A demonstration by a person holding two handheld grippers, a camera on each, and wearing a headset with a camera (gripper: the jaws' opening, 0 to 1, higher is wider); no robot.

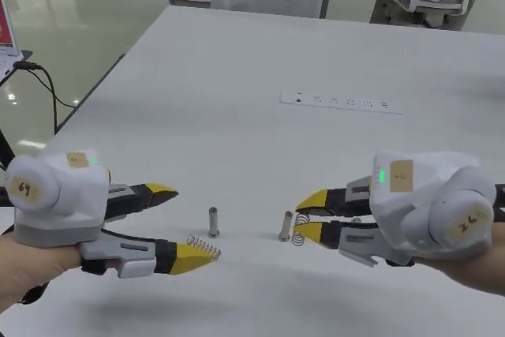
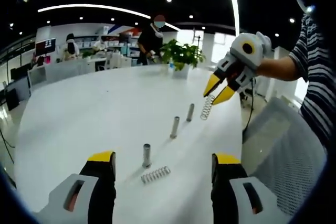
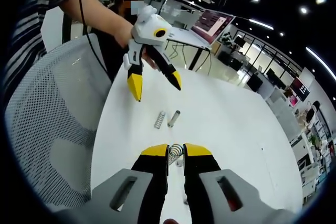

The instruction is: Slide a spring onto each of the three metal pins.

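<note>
Head view: right tool clamps a near-upright spring; left tool gapes beside a flat-lying spring.

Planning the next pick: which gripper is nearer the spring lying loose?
Left gripper: the loose spring lies at its jaw tip. Right gripper, beside a farther pin, grips another spring.

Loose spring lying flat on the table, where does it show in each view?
Head view: loose spring low, left of centre.
Left gripper view: low in the picture, just left of centre.
Right gripper view: mid-picture, just left of centre.
Shared landmark: the upright pin right beside it.
</note>
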